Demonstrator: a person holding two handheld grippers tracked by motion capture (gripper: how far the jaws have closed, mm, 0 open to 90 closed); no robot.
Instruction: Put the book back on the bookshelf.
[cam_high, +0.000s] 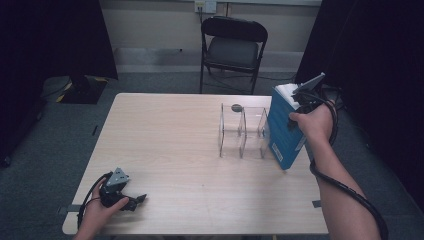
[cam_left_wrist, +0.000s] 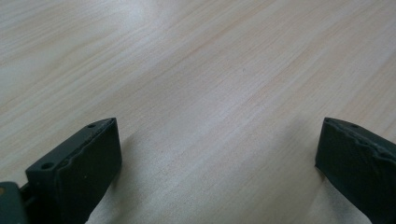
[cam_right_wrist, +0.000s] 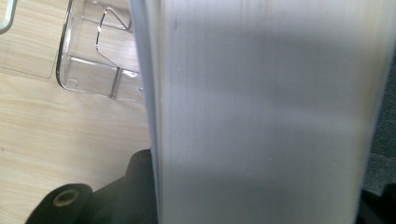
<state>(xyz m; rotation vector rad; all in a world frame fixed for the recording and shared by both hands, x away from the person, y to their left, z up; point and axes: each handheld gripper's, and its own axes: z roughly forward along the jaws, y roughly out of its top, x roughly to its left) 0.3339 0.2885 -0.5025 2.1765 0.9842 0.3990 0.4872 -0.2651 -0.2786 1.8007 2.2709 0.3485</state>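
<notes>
Hands at either end of a light wooden table (cam_high: 175, 145) each worked a two-jaw gripper as seen from the high view. At the table's far right edge, the right gripper (cam_high: 303, 100) clasped a thick blue book (cam_high: 283, 127) from above, its jaws clenched across the white block of pages at the top; the book stood tilted on its lower corner, leaning toward the clear acrylic divider rack (cam_high: 242, 131) just to its left and seeming to touch the rack's nearest panel. In the right gripper view, the book's pale page edges (cam_right_wrist: 266, 116) ran up between the black jaws, with the rack's transparent base (cam_right_wrist: 100, 60) lying on the wood beyond and to the left. Near the front left corner, well apart from the book, the left gripper (cam_high: 139, 200) lay low on the tabletop in the person's left hand (cam_high: 100, 212), its jaws spread wide and grasping nothing; the left gripper view showed bare wood grain (cam_left_wrist: 215, 93) between them. A black folding chair (cam_high: 232, 47) stood behind the table against the wall.
</notes>
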